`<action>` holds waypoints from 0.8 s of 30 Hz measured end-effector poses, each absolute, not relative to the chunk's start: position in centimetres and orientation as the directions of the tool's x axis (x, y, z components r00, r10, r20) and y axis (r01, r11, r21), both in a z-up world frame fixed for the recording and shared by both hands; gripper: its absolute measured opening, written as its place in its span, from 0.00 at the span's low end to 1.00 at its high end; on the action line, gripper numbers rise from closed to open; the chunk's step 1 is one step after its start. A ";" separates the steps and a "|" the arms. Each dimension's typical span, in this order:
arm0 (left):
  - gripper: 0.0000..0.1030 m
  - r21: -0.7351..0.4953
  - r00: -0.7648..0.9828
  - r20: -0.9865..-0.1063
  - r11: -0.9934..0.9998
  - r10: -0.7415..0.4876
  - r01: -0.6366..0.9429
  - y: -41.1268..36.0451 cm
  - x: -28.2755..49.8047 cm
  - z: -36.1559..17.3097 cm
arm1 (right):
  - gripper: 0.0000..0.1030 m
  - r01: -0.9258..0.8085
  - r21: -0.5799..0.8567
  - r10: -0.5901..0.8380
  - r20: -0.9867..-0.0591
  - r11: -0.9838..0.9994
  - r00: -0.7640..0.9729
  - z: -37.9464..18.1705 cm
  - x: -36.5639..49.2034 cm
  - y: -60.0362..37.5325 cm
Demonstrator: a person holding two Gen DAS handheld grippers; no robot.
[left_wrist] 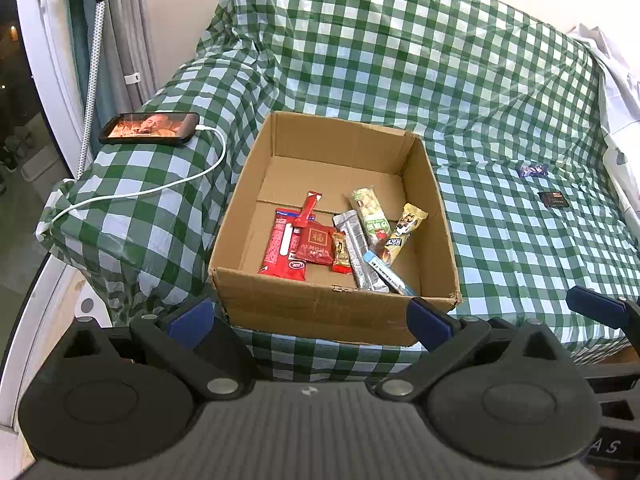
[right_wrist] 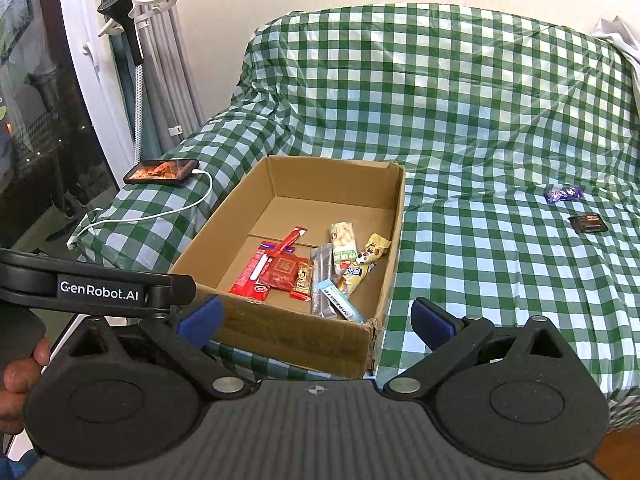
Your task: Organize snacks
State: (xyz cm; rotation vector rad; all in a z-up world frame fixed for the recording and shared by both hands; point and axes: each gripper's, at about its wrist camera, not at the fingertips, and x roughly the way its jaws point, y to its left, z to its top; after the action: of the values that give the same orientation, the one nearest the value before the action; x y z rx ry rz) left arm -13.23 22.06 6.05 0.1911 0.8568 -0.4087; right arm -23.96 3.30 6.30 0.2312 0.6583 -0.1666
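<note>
An open cardboard box (left_wrist: 340, 312) sits on a sofa covered with green checked cloth and also shows in the right wrist view (right_wrist: 292, 332). Several snack packets (left_wrist: 344, 240) lie on its floor, red ones left, bars right; they also show in the right wrist view (right_wrist: 316, 276). A purple packet (left_wrist: 532, 170) and a dark packet (left_wrist: 553, 200) lie on the seat to the right; the right wrist view shows the purple packet (right_wrist: 564, 194) and the dark packet (right_wrist: 588, 224) too. My left gripper (left_wrist: 312, 320) is open and empty, just in front of the box. My right gripper (right_wrist: 316, 318) is open and empty, near the box's front right corner.
A phone (left_wrist: 150, 128) with a white charging cable (left_wrist: 160, 188) lies on the sofa's left armrest. A window and curtains stand at the left. The sofa backrest (left_wrist: 400, 40) rises behind the box. White fabric (left_wrist: 616, 80) lies at the right edge.
</note>
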 end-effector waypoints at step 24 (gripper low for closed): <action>1.00 0.003 0.578 -0.770 0.904 -0.270 0.427 22.5 -13.8 6.4 | 0.99 0.232 0.156 -0.080 -0.643 0.960 0.762 6.6 -24.5 3.3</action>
State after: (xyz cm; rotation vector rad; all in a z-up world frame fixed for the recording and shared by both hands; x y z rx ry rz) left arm -13.77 22.52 6.36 0.1971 0.8639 -0.4109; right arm -24.55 3.27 6.58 0.2325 0.6853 -0.1713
